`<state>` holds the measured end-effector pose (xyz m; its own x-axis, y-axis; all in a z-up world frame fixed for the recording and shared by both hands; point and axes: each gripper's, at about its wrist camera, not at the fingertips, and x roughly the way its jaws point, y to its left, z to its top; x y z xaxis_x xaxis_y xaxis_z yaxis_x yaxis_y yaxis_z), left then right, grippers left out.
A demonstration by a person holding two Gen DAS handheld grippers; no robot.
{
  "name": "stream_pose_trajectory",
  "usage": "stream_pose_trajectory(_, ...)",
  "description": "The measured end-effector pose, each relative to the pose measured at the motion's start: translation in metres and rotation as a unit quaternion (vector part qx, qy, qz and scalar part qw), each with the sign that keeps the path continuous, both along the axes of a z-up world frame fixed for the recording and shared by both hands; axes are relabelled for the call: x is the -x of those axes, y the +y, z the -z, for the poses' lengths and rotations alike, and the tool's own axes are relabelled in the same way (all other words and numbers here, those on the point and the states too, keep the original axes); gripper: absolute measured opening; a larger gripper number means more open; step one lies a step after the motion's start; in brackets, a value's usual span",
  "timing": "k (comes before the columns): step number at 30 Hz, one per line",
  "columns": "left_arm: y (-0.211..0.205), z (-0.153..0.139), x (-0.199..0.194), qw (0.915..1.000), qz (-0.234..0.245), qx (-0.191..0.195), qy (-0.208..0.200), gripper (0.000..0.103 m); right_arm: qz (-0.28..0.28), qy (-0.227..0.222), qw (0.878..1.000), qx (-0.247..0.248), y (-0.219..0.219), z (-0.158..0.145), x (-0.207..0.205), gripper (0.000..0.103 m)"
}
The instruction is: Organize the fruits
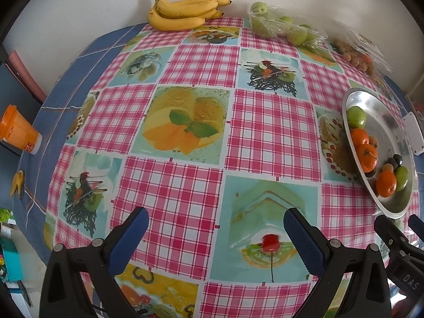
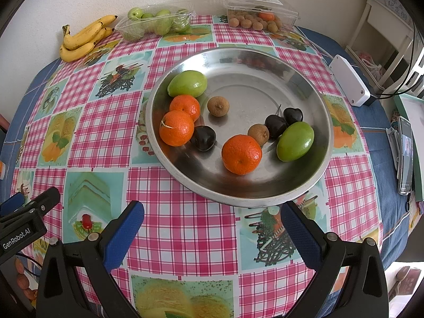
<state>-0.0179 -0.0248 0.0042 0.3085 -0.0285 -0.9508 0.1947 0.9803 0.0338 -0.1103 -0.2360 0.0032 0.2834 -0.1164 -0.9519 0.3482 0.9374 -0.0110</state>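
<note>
Left gripper point(image 1: 216, 234), fingers spread wide and empty, hovers over bare checked tablecloth point(image 1: 180, 185); the right gripper point(image 2: 212, 228), equally wide and empty, hangs just short of the steel tray point(image 2: 169, 156). Ahead of it lie three mandarins point(image 2: 241, 154), dark cherries, longans and two green fruits. Only the left view shows the orange cup point(image 1: 18, 129); only the right, a phone point(image 2: 405, 153). Bananas point(image 2: 82, 39) lie farthest.

Orange-lidded cup point(image 1: 20, 129) off left edge — white box point(image 2: 349, 80), phone point(image 2: 405, 155) right.
</note>
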Motion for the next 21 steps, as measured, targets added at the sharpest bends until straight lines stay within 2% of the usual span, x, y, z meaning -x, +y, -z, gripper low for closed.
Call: stream_pose_trajectory(21, 0.0011, 0.0018, 0.0000, 1.0000, 0.001, -0.003, 0.001, 0.103, 0.000, 0.003, 1.000, -0.001, 0.0004, 0.0012, -0.0003, 0.103)
